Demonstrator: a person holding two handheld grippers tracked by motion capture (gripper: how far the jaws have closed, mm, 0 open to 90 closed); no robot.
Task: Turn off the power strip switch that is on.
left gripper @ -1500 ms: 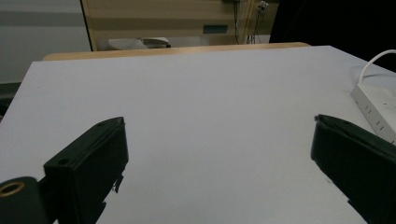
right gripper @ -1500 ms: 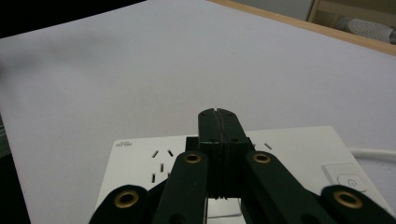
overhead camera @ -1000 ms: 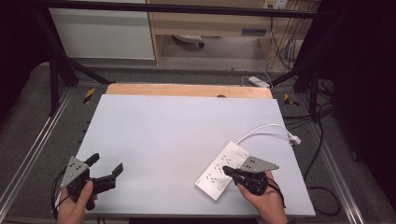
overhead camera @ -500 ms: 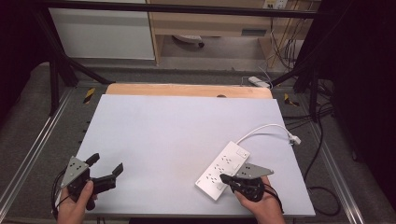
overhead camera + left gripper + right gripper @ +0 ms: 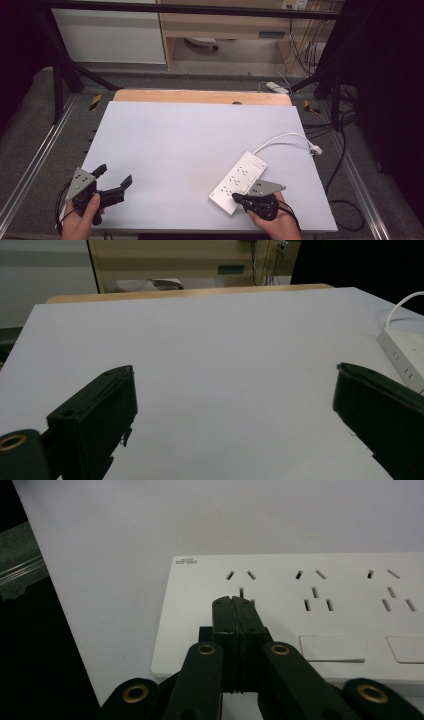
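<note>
— Starting at my left: what's that claw doing?

— My left gripper [image 5: 114, 179] hovers at the near left corner of the white table [image 5: 190, 135], jaws spread wide, holding nothing.

— And over to the right?

— The white power strip [image 5: 238, 181] lies diagonally, cord [image 5: 285, 137] curling toward the far edge. My right gripper [image 5: 233, 602] sits over its near end, jaws pressed together; whether the tips touch it, I can't quite tell.

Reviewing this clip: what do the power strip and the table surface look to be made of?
Power strip: most likely moulded white plastic, smooth with a slight sheen, crisp socket slots and raised lettering at its corner. Table surface: a matte, pale grey-white sheet, possibly laminate or board; a wood-coloured strip shows at its far edge.
</note>
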